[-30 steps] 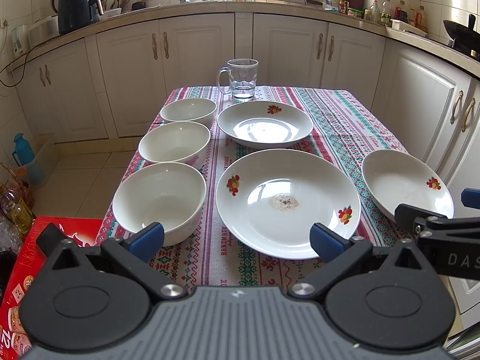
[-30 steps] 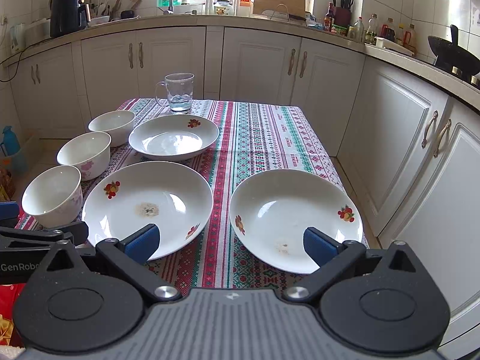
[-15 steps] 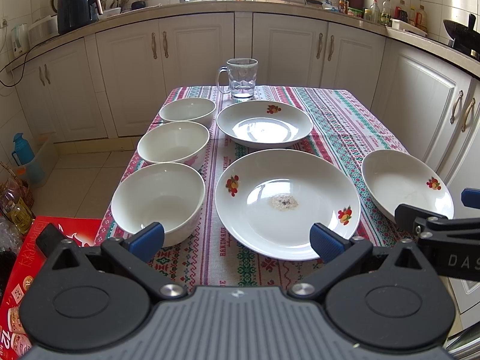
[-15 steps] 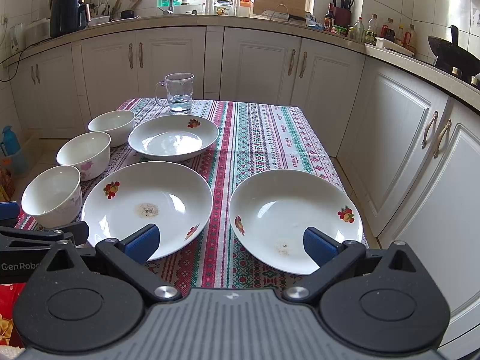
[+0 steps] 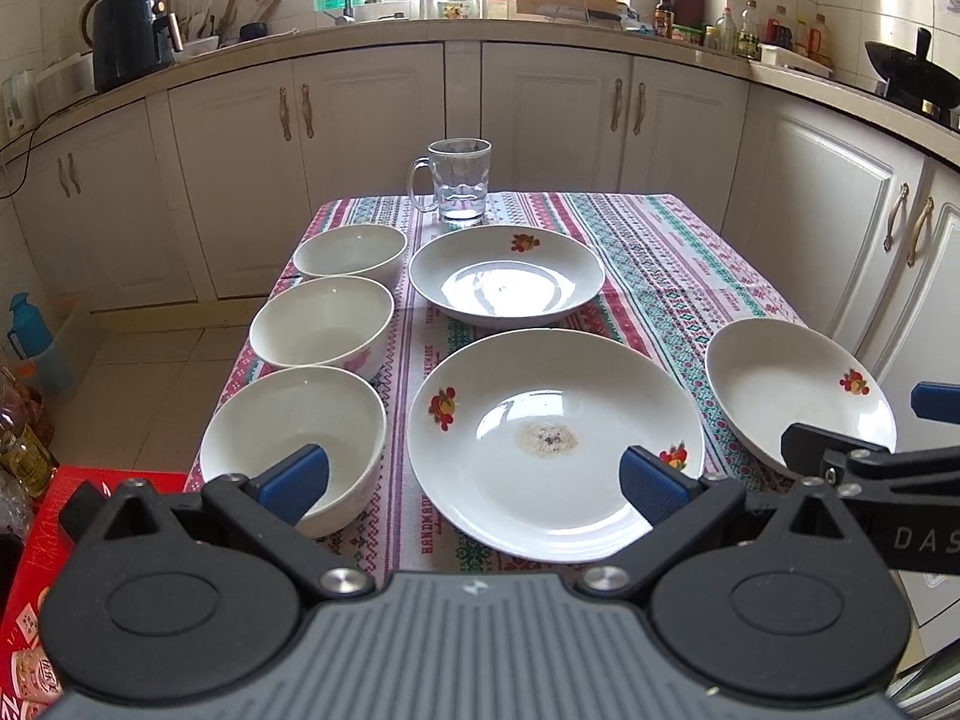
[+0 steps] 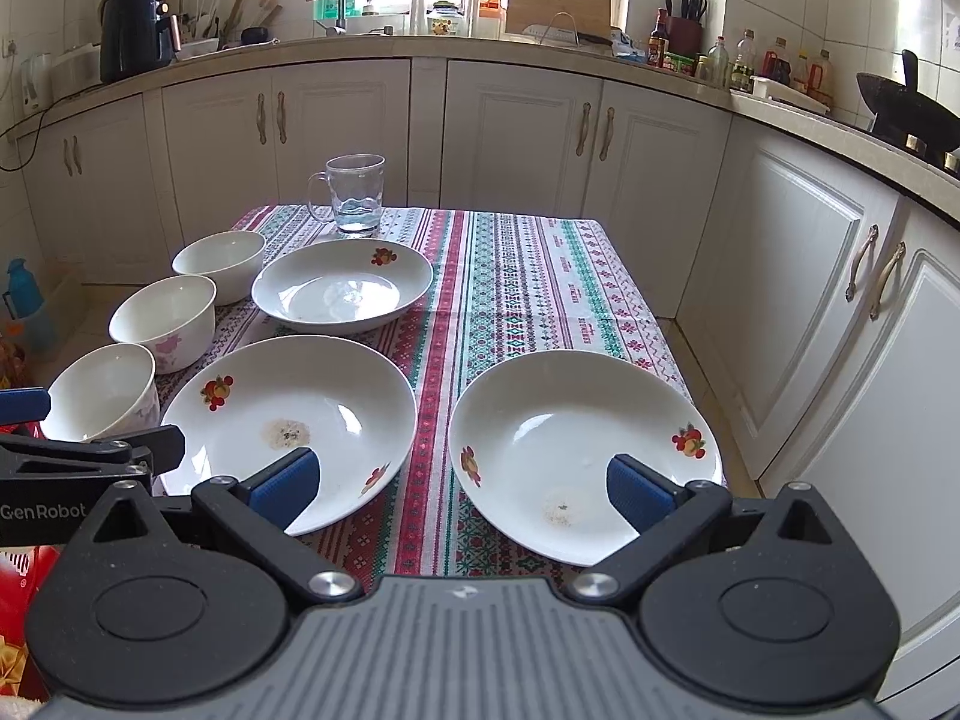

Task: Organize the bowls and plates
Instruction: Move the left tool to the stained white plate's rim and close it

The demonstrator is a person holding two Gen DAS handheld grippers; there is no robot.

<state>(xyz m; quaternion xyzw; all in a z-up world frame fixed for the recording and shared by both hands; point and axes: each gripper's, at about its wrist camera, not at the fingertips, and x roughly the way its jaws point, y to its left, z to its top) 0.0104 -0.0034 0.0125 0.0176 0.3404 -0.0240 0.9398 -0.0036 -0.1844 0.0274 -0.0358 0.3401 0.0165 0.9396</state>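
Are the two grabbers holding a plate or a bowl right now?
No. The left gripper and the right gripper are both open and empty, holding nothing.

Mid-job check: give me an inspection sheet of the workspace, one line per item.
Surface: table under a striped patterned tablecloth, far right part bare.
Job's things: three white bowls in a column on the left; three white fruit-print plates, the far plate, the near middle plate with a dried food spot, and the near right plate with a faint spot. None stacked.
Clutter: clear glass mug at the far edge.
Grippers: left gripper and right gripper both open, holding nothing, short of the dishes.
Cables: one black cable on the wall at far left.
Surroundings: white kitchen cabinets, crowded counter, red box beside the table.
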